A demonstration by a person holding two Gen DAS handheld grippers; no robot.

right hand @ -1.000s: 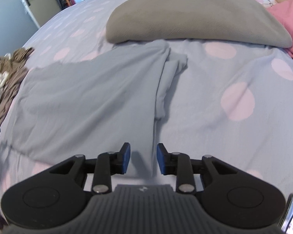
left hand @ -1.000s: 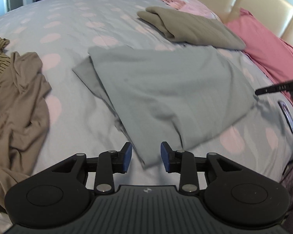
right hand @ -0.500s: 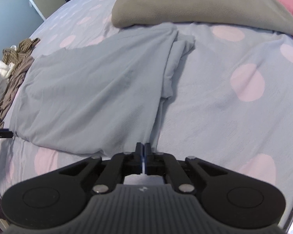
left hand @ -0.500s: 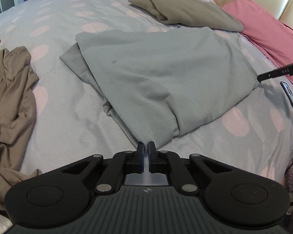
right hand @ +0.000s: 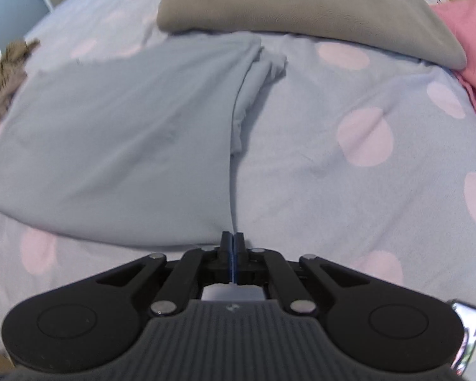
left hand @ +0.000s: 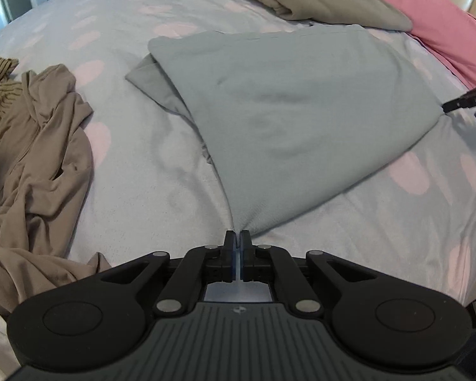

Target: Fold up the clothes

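Note:
A grey-blue garment (left hand: 295, 111) lies half folded on the spotted bed cover (left hand: 161, 174). My left gripper (left hand: 237, 238) is shut on its near corner, and the cloth pulls to a point between the fingers. In the right wrist view the same garment (right hand: 120, 133) spreads to the left, and my right gripper (right hand: 232, 239) is shut on its other near corner. The right gripper's tip (left hand: 466, 98) shows at the garment's right edge in the left wrist view.
A folded olive-grey garment (left hand: 320, 0) lies just beyond the grey one, also seen in the right wrist view (right hand: 301, 9). Crumpled tan clothes (left hand: 38, 146) are heaped at the left. A pink pillow (left hand: 444, 28) lies far right, and a phone (right hand: 468, 324) near the right gripper.
Both grippers went from open to shut on the grey garment's near corners. The garment has been drawn taut between them and lifted slightly at those corners.

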